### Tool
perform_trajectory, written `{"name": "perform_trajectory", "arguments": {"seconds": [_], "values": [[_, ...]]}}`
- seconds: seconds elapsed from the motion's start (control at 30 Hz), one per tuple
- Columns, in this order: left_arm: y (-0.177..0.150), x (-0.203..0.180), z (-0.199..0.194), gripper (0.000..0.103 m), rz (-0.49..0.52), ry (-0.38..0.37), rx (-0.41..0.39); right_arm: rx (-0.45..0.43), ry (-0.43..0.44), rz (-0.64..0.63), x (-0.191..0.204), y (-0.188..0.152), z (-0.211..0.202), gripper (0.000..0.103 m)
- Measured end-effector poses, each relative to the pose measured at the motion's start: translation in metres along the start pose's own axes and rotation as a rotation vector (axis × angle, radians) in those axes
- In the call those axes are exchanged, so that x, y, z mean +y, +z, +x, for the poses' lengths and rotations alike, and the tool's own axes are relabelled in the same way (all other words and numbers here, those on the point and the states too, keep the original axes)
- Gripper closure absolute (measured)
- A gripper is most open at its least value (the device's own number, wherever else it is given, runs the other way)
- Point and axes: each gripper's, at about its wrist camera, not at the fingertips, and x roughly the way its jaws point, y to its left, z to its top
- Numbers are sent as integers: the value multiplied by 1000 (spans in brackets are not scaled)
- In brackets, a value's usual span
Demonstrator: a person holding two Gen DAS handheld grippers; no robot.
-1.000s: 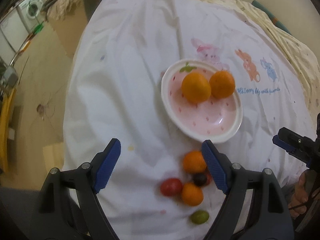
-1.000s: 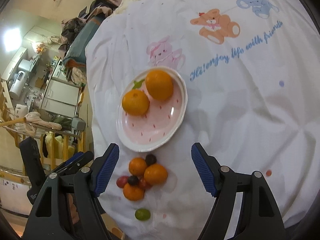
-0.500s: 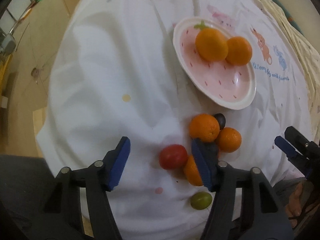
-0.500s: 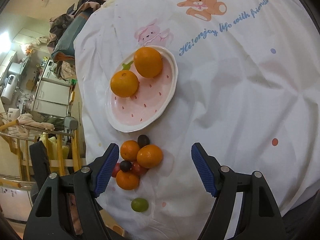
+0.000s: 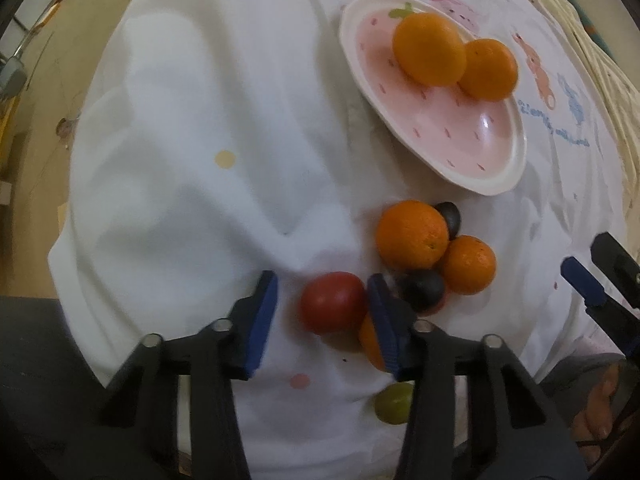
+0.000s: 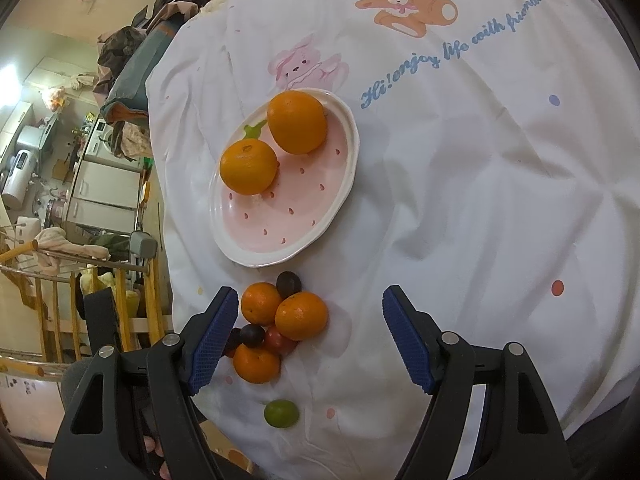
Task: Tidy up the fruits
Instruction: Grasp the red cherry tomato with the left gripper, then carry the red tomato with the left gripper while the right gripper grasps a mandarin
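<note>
White cloth (image 5: 200,120) — gripper (image 5: 320,312) around tomato (image 5: 334,302)

Soft, even indoor light; left view slightly motion-blurred, fisheye edges bent and darkly vignetted.

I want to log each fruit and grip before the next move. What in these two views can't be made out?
- Left wrist view: an orange mostly hidden behind the left gripper finger.
- Same view: whether the pads press the red fruit; blurred.
- Right wrist view: the red fruit mostly behind the right gripper finger.
</note>
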Motion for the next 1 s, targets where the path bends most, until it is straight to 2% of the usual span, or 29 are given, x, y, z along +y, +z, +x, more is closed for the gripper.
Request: {"name": "perform_trajectory", "arguments": {"seconds": [0.23, 0.43, 0.53, 0.77, 0.93, 1.0], "values": [[1, 6, 1, 71, -47, -61, 31, 5, -7, 6, -2, 0, 2, 26], [-3, 2, -6, 73, -21, -59, 14, 8, -19, 5, -2, 1, 3, 26], [-3, -2, -16, 73, -14, -60, -23, 10, -23, 7, -3, 1, 4, 26], [1, -6, -51, 73, 20, -17, -186, 50, -23, -12, 0, -3, 15, 26], [4, -10, -59, 73, 51, -5, -227, 112, -16, -90, 17, -10, 36, 27], [5, -10, -59, 73, 56, -3, -230, 137, -33, -113, 22, -13, 47, 33]]}}
